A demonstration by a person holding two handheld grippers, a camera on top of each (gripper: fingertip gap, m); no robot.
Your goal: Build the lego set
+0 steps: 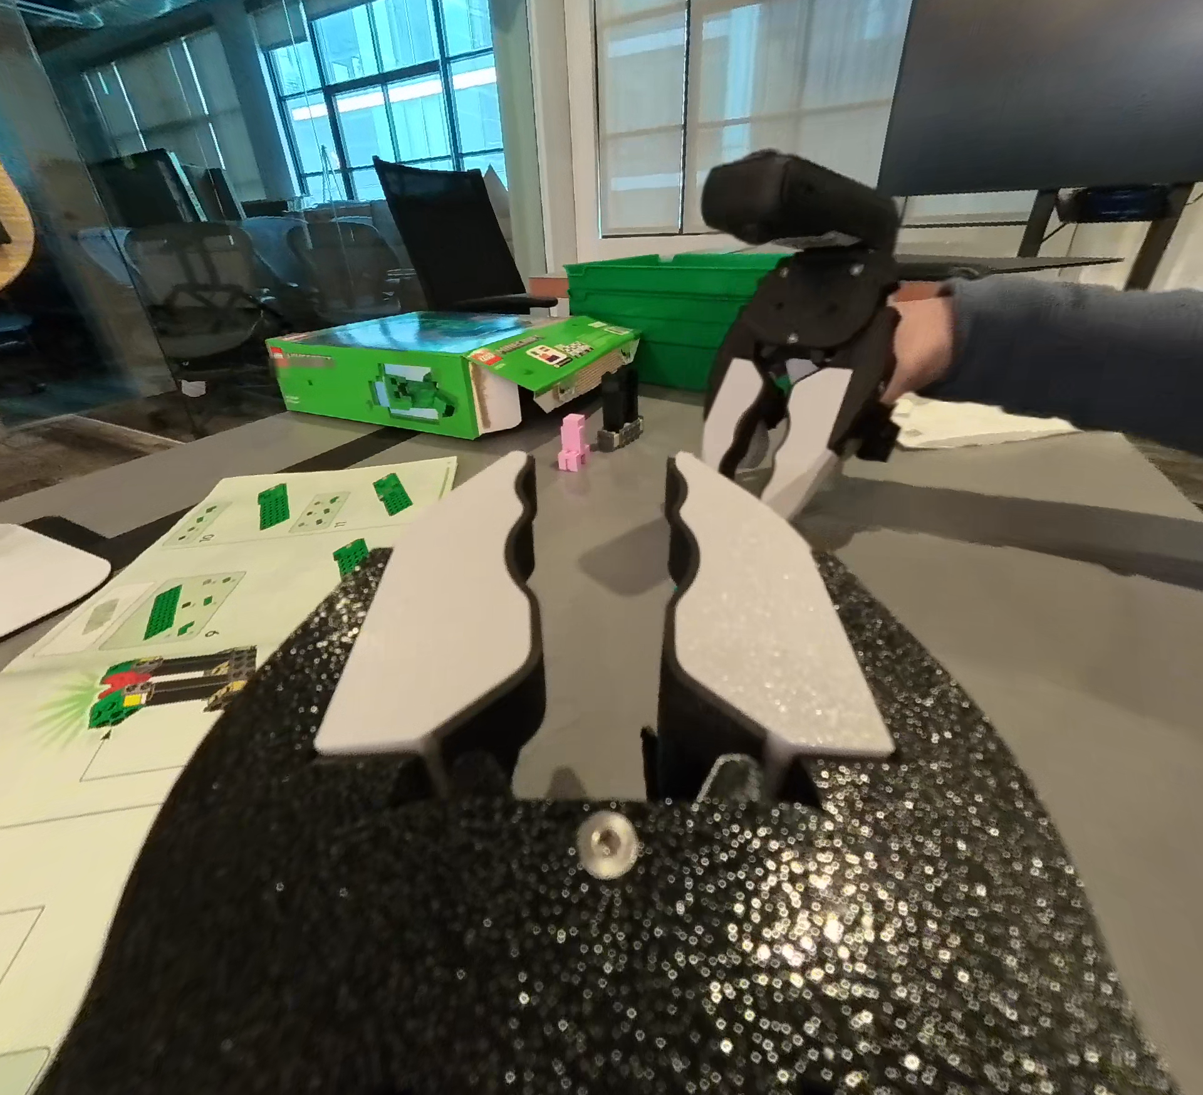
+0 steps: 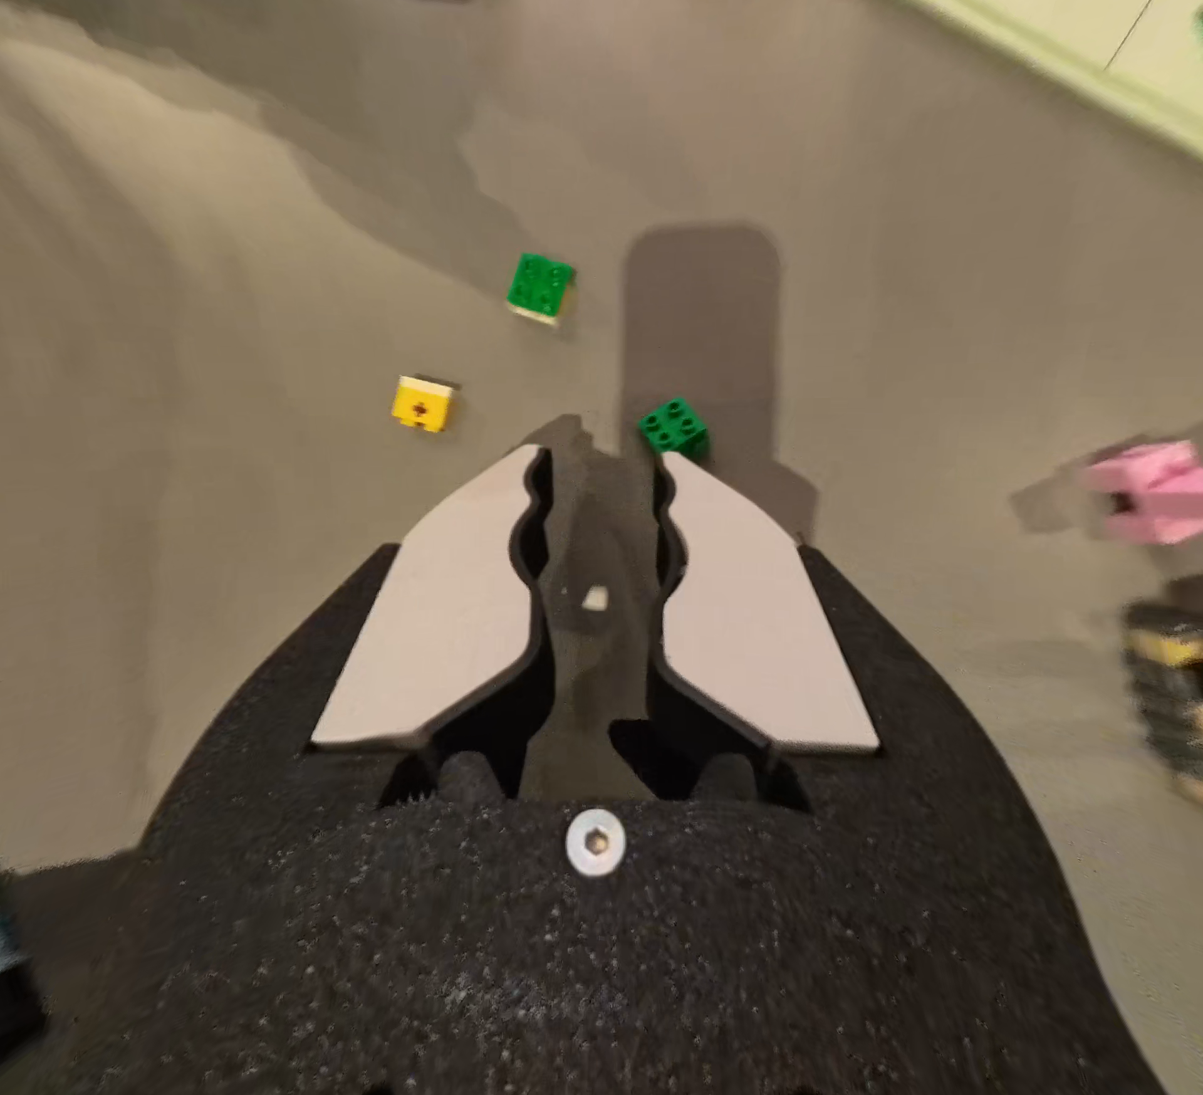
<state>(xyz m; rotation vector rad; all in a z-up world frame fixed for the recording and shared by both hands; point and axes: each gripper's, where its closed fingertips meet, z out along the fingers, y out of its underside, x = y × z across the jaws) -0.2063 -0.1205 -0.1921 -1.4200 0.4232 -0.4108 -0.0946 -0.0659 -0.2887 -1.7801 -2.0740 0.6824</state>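
My left gripper (image 1: 599,464) is open and empty, low over the grey table (image 1: 976,640). Just beyond its tips stand a small pink lego figure (image 1: 573,442) and a black lego tower (image 1: 620,406) on a grey base. My right gripper (image 2: 600,455) is open and empty, pointing down at the table; it also shows in the left wrist view (image 1: 755,477). A green 2x2 brick (image 2: 674,425) lies just past its right fingertip. A yellow brick (image 2: 423,406) and a green brick on a pale piece (image 2: 540,285) lie farther off. The pink figure (image 2: 1152,491) shows at the right edge.
An open green lego box (image 1: 416,380) and stacked green bins (image 1: 664,308) stand at the back. The instruction booklet (image 1: 215,556) lies left of my left gripper and also shows in the right wrist view (image 2: 1041,2). A person's hand (image 1: 924,347) holds the right gripper. A black chair (image 1: 449,243) stands behind. Left tips to right tips: about 15 cm. The yellow brick (image 2: 423,406) lies some 4 cm from my right tips, 15 cm from my left tips.
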